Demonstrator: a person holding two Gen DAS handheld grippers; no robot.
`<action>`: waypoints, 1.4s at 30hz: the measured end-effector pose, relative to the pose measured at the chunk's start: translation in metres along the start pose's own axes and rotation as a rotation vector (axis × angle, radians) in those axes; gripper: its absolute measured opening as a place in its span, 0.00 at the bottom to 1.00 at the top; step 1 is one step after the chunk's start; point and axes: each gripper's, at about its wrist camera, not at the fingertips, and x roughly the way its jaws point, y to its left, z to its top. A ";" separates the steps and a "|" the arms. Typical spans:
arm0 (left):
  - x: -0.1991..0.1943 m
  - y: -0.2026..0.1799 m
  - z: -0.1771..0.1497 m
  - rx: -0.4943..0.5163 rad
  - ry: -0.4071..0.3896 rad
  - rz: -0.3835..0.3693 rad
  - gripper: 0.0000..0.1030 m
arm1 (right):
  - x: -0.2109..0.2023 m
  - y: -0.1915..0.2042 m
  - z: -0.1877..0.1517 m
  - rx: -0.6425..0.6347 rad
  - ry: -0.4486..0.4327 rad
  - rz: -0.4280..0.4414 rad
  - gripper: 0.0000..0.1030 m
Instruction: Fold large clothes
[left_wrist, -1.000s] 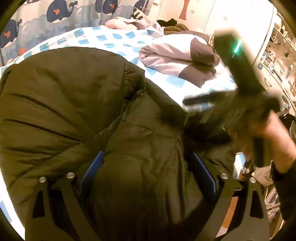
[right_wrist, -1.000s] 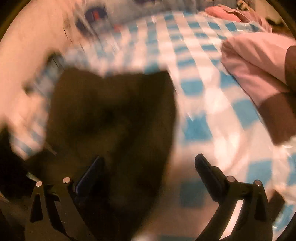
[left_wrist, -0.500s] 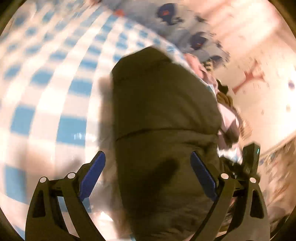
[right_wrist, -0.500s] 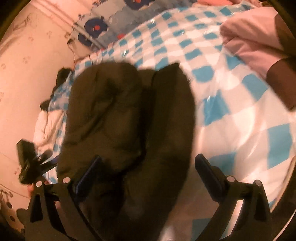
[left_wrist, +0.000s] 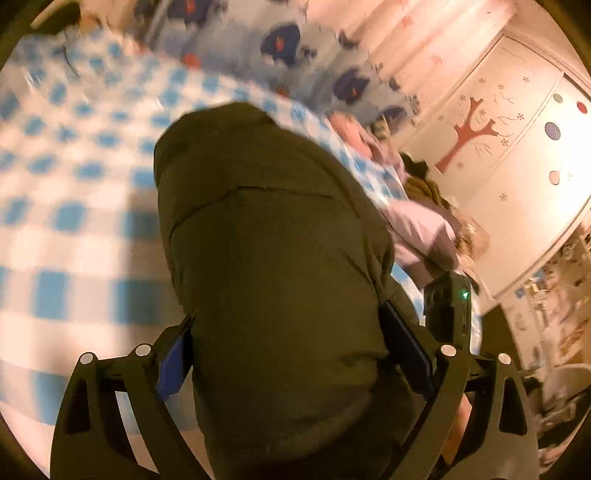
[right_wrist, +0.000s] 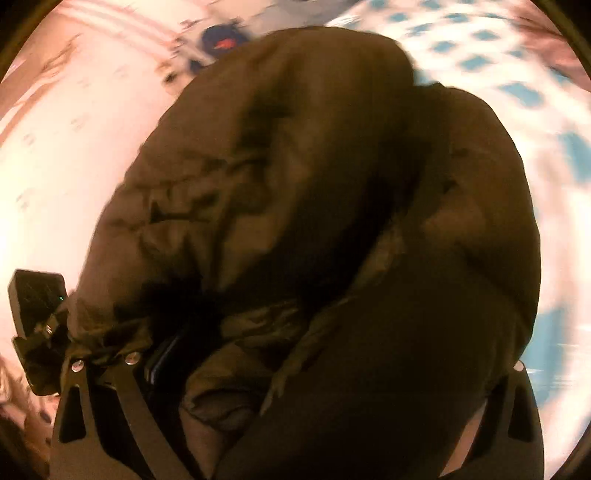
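The puffy jacket (left_wrist: 273, 280), dark olive and quilted with a stitched seam across it, runs in the left wrist view from between the fingers up over the blue-and-white checked bed cover (left_wrist: 74, 221) toward its far edge. The left gripper (left_wrist: 291, 354) stands wide apart, its blue-padded fingers (left_wrist: 171, 363) pressed against either flank of the padded bulk. Beyond it a pink and brown garment (left_wrist: 421, 229) lies near the cover's far right corner, and the other gripper's black body with a green light (left_wrist: 448, 306) sits beside the jacket. In the right wrist view the jacket (right_wrist: 314, 221) fills almost everything, crumpled and deeply creased. The right gripper (right_wrist: 332, 369) is buried in it; whether its fingers are apart or together I cannot tell.
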 end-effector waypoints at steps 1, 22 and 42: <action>-0.016 0.008 0.004 0.019 -0.019 0.042 0.86 | 0.013 0.012 -0.001 -0.012 0.017 0.026 0.95; -0.004 0.072 0.012 0.141 0.020 0.197 0.86 | -0.020 0.118 0.038 -0.210 -0.118 -0.084 0.93; -0.028 0.157 0.030 -0.149 -0.078 0.048 0.86 | 0.104 0.025 0.059 0.092 -0.035 -0.100 0.93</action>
